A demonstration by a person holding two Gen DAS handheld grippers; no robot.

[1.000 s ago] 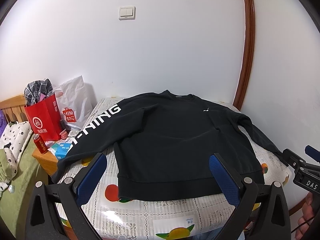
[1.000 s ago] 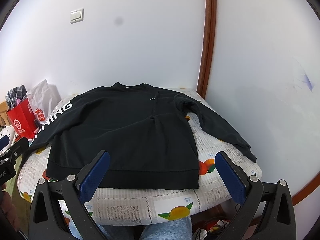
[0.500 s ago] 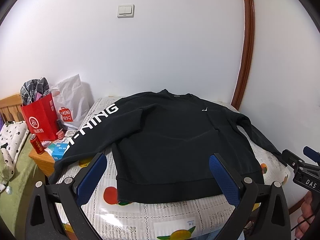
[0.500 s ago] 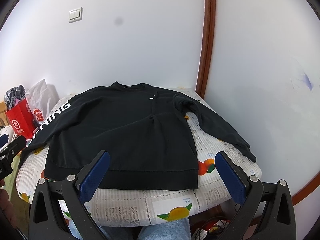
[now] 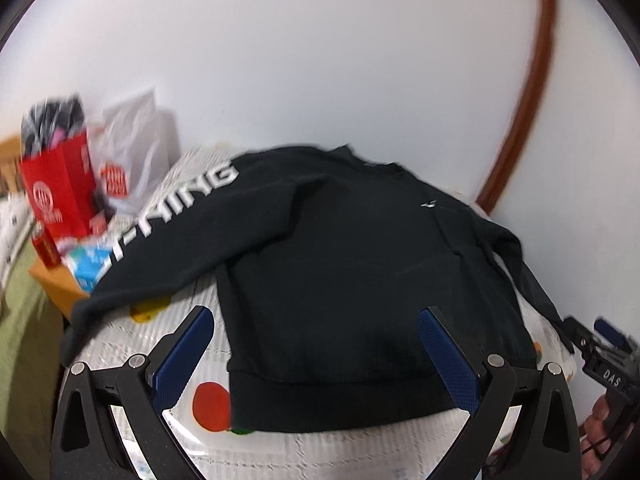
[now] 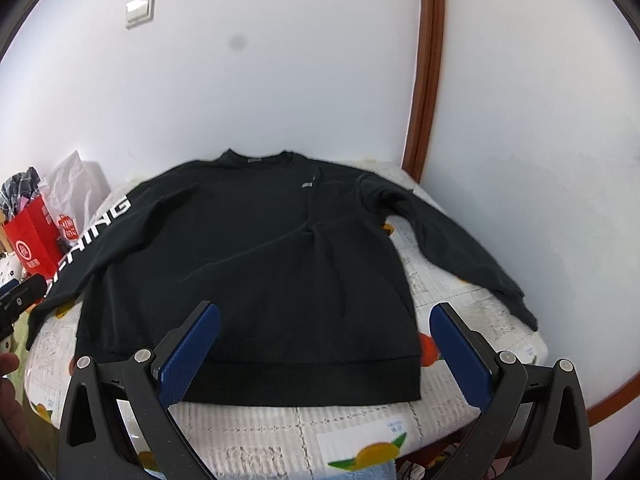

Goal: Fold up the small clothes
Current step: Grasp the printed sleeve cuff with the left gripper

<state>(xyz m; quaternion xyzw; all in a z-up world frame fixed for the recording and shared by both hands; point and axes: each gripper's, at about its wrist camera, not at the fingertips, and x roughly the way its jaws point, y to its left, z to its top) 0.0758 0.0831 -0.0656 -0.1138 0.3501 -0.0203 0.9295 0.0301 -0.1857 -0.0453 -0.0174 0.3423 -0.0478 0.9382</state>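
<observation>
Your left gripper (image 5: 316,354) and right gripper (image 6: 324,350) both hover with jaws wide apart, empty, near the table's front edge. The black sweatshirt (image 6: 248,252) lies flat across the fruit-print tablecloth (image 6: 360,424), hem toward you, sleeves spread.

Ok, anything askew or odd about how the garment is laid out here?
Slightly. The black sweatshirt lies flat, but a diagonal crease crosses its chest, and the lettered sleeve hangs off the table edge. Both jaws are open, holding nothing.

A black sweatshirt (image 6: 248,256) is spread flat, front up, on the table (image 6: 480,320), sleeves angled outward over its edges.
</observation>
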